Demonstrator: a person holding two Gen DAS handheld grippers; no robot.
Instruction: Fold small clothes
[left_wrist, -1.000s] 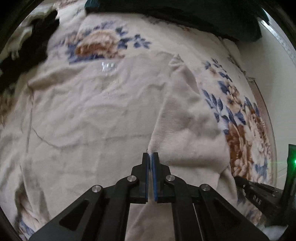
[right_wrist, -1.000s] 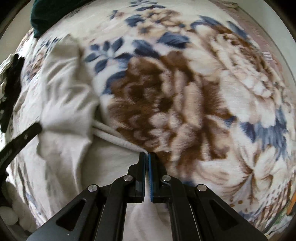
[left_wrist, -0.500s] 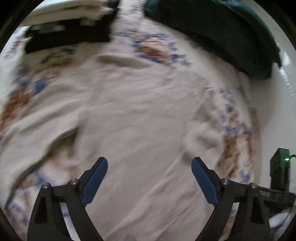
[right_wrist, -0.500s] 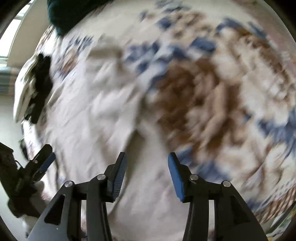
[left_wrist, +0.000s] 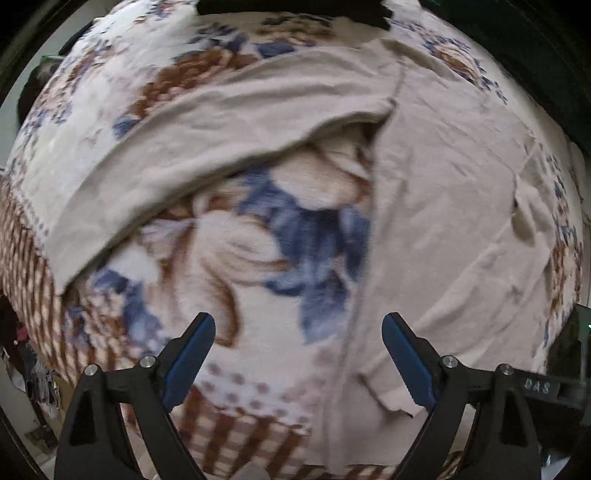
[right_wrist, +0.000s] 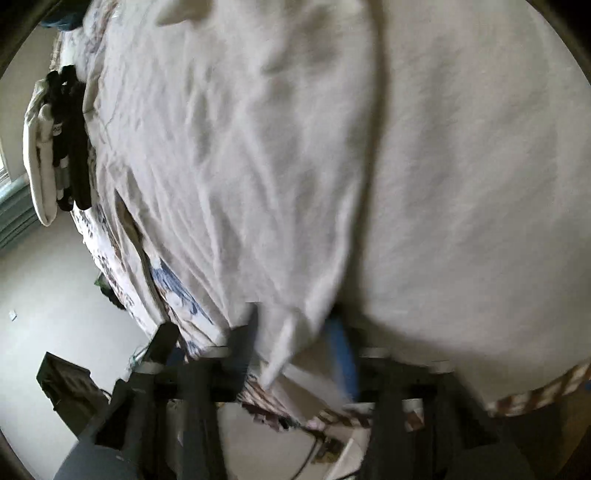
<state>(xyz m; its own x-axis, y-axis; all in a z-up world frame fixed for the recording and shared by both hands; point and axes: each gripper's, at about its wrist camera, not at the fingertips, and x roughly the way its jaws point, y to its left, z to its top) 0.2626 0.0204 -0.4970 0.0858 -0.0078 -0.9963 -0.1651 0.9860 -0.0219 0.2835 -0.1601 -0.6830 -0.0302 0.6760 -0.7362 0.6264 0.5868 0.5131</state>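
A cream long-sleeved garment lies spread on a floral blanket. Its sleeve stretches out to the upper left. My left gripper points down with jaws wide open and nothing between them; its right finger hovers over the garment's lower edge. In the blurred right wrist view the garment fills the frame. A fold of its edge runs down between the fingers of my right gripper, which is shut on it near the bed's edge.
A dark green cloth and black clothes lie at the far end of the bed. A stack of folded black and white clothes sits at the bed's left side. Bare floor lies beyond the bed's edge.
My left gripper let go of the folded sleeve, opened wide and swung over to the other sleeve's side. My right gripper opened, moved from the blanket onto the garment and shut on its edge.
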